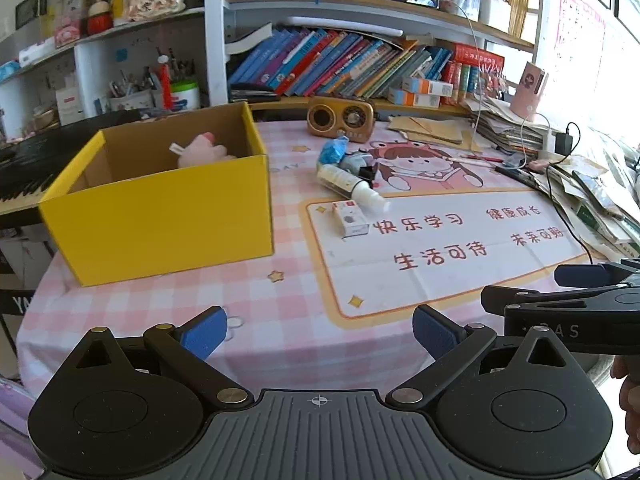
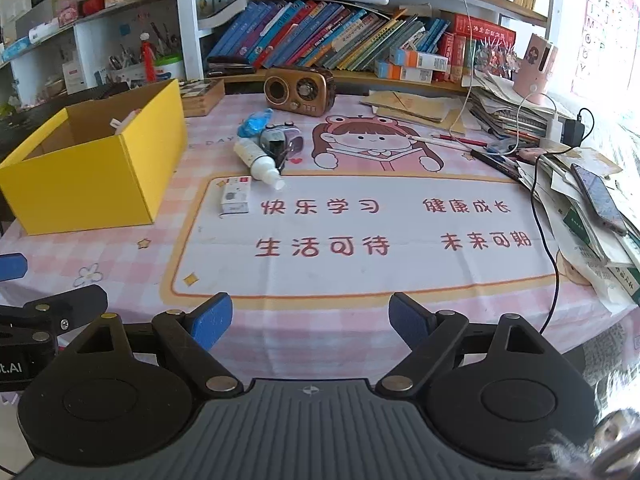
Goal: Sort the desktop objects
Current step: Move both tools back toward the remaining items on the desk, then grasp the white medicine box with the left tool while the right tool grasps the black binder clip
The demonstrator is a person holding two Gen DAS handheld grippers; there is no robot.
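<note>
Both grippers hang over the near edge of the bench (image 2: pixel 360 280), apart from all objects. Left gripper (image 1: pixel 320 332) jaws spread wide, nothing between them; right gripper (image 2: pixel 310 316) likewise wide and empty. Yellow box (image 1: pixel 160 216) stands at bench left, a pink soft toy (image 1: pixel 204 152) already inside. Remaining items cluster mid-bench, beside the box: small white carton (image 1: pixel 351 218) lying flat and alone, nearest the grippers; white bottle (image 1: pixel 352 186) on its side, touching a blue crumpled wrapper (image 1: pixel 334 150) and a small dark-capped object I cannot identify. Judgement: carton looks light and stiff, thin walls may dent; pinch across its short sides. Bottle looks smooth and round, may roll or slip; take it mid-body, across its axis.
</note>
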